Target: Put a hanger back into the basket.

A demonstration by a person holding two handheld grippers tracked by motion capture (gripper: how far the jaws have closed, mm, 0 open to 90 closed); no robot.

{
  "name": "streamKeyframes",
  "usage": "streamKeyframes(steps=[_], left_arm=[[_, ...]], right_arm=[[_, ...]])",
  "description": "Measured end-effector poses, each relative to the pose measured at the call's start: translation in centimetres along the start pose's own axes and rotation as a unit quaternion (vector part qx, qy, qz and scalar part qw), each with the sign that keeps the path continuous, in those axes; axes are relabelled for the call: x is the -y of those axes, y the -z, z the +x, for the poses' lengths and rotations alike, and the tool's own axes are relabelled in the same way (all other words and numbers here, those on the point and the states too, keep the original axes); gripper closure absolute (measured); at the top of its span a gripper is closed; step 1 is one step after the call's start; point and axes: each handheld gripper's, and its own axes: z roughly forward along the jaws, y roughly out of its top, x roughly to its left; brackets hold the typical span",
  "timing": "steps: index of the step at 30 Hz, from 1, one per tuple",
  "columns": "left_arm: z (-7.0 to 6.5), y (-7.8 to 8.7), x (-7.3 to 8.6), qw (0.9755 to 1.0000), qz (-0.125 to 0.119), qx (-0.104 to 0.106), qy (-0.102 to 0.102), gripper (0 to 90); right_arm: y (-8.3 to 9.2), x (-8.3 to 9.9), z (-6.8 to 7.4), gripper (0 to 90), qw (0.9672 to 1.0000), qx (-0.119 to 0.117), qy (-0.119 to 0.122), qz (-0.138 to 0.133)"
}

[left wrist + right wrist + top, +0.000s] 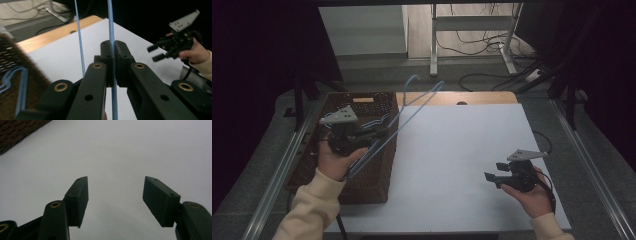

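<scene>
Flanking raised blue hanger: wicker basket below, white tabletop beside.

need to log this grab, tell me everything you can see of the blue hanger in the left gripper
The blue hanger is thin, light blue and looks like plastic-coated wire, with a hook at its far top end. It is lifted and tilted over the edge between the brown basket and the white table. The left gripper is shut on one of its bars; nothing else touches it.

The left gripper is held above the table's left side, jaws clamped tight together; the right gripper rests low at right, its 2 jaws parted, pointing leftward.
</scene>
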Motion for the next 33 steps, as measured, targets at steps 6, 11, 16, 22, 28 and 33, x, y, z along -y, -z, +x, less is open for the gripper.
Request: streamKeyframes(steps=[6,11,16,22,28,33], left_arm=[[2.2,2.2,1.0,0.9995,-0.013,-0.024,0.015,86.4],[3.7,3.1,2.1,0.9990,-0.012,-0.032,0.028,86.4],[5.1,3.9,3.2,0.9983,-0.008,-0.045,0.037,86.4],[6.6,4.4,4.6,0.9967,-0.004,-0.060,0.055,86.4],[7.6,4.6,5.4,0.9954,0.006,-0.069,0.067,86.4],[8.3,4.7,6.3,0.9943,0.010,-0.074,0.076,86.4]], right_arm=[[-0.1,0.1,0.1,36.8,1.0000,-0.002,0.005,0.005],[-0.2,0.2,0.1,36.4,0.9999,0.000,0.008,0.011],[-0.3,0.2,0.2,36.3,0.9998,0.003,0.012,0.016],[-0.4,0.3,0.2,36.0,0.9998,0.005,0.011,0.017],[-0.3,0.3,0.2,35.9,0.9997,0.007,0.013,0.020],[-0.3,0.4,0.1,35.8,0.9997,0.008,0.010,0.021]])
